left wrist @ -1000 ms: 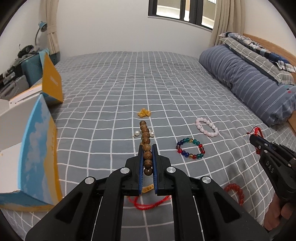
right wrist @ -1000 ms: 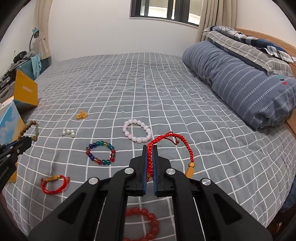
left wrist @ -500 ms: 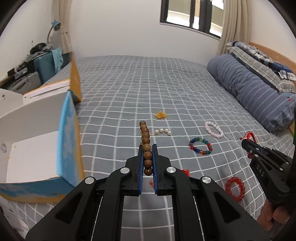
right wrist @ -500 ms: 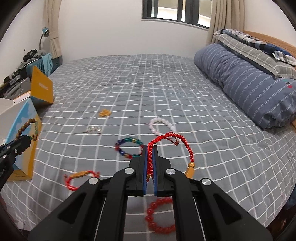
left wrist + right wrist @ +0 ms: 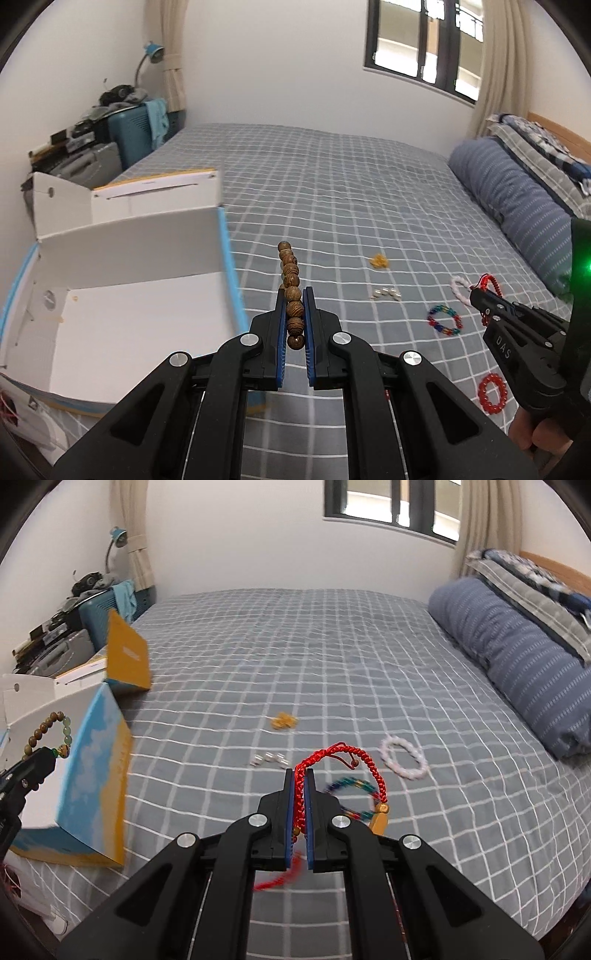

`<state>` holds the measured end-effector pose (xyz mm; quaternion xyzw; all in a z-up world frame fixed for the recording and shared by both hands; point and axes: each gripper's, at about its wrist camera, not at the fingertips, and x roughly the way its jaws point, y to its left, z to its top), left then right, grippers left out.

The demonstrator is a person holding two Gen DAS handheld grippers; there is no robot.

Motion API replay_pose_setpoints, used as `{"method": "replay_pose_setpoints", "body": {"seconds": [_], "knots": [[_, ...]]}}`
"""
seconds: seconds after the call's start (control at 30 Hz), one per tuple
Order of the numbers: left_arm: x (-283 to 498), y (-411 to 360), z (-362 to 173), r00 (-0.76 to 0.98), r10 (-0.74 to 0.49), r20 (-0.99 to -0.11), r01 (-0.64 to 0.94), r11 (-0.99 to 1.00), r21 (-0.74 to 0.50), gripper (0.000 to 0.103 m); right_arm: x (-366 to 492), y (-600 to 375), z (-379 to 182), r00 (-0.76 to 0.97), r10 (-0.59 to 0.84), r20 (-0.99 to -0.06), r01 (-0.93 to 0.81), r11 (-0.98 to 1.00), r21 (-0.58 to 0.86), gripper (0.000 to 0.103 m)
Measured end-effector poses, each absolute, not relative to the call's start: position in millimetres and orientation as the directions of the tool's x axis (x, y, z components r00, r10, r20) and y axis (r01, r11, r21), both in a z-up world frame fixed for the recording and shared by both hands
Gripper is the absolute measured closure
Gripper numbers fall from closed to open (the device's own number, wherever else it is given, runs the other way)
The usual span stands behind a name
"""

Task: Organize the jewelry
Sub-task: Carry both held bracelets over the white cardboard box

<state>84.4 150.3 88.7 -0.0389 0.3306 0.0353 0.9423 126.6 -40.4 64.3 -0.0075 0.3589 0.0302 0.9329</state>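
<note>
The wooden bead bracelet [image 5: 291,291] is standing edge-on between the fingers of the left gripper [image 5: 295,314], its long axis running straight away from the camera, far end pointing toward the far wall. The fingers are clamping its near beads, close together. It is hanging just right of the open white box [image 5: 140,317], whose blue wall is sitting on the left near edge of the bed [image 5: 332,184].

The right gripper [image 5: 299,794] is pinching the red braided cord bracelet [image 5: 347,760]; its loop is arching up and to the right, and a gold charm is dangling at the loop's right end. These fingers are nearly together on the cord.

Lying on the grey checked bedspread, left to right in the left wrist view, are a small yellow piece [image 5: 379,261], a short row of pearls [image 5: 386,294], a multicoloured bead bracelet [image 5: 444,319], a pale pink bracelet [image 5: 458,290] and a red bead bracelet [image 5: 492,392]. A striped blue bolster [image 5: 517,657] is lying along the right side; a window [image 5: 391,502] is set in the far wall.
</note>
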Motion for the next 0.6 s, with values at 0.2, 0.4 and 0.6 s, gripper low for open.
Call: {"method": "replay_pose_setpoints", "body": {"seconds": [0.2,0.4,0.6], "knots": [[79,193,103,0.777,0.072,-0.625,-0.148,0.987,-0.070,0.095,135,15,83,0.745,0.089,-0.662,-0.126,0.992,-0.008,0.099],[70,247,119,0.780,0.181,-0.599,-0.262,0.964,-0.048,0.095,138,71,94,0.737,0.129,-0.663,-0.195,0.980,-0.026,0.099],[67,303,114,0.741,0.229,-0.632,-0.339,0.939,-0.056,0.095,136,126,93,0.721,0.164,-0.673,-0.261,0.964,-0.045,0.099]]}}
